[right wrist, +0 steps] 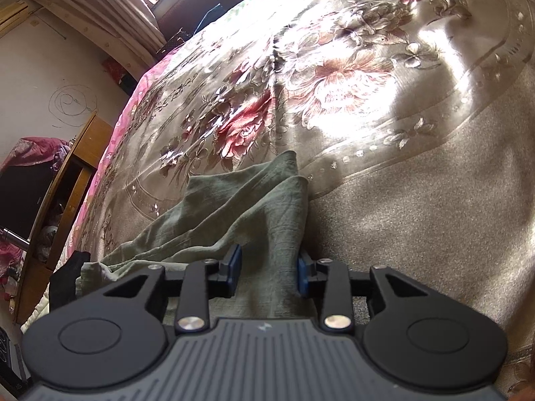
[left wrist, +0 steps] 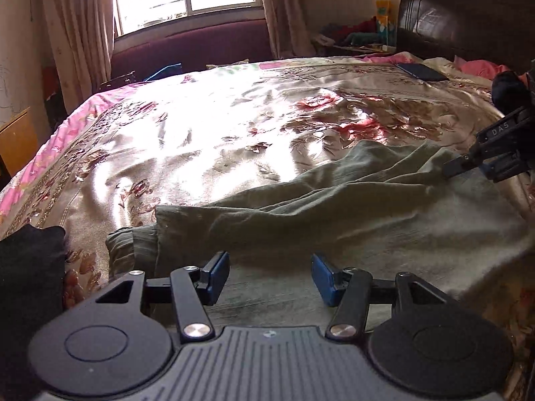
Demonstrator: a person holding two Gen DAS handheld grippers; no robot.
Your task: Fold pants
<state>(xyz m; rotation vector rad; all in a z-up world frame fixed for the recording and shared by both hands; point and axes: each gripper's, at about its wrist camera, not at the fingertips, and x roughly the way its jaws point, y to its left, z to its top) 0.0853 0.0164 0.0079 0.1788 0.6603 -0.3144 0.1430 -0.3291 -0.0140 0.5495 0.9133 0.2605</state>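
Two grippers are mine, one in each hand, both over the green pants (left wrist: 334, 214) that lie rumpled on the floral bedspread (left wrist: 207, 140). In my left wrist view a dark cloth (left wrist: 30, 267) sits at the lower left of the frame, then the gathered cuff of one pant leg, then my left gripper (left wrist: 270, 277) at bottom centre, its jaws apart with flat fabric between them and nothing pinched. At the right edge of that frame my right gripper (left wrist: 449, 168) touches the far part of the pants. In my right wrist view the right gripper (right wrist: 269, 272) has its jaws apart, a raised fold of the pants (right wrist: 254, 207) standing between the blue pads (right wrist: 235, 264).
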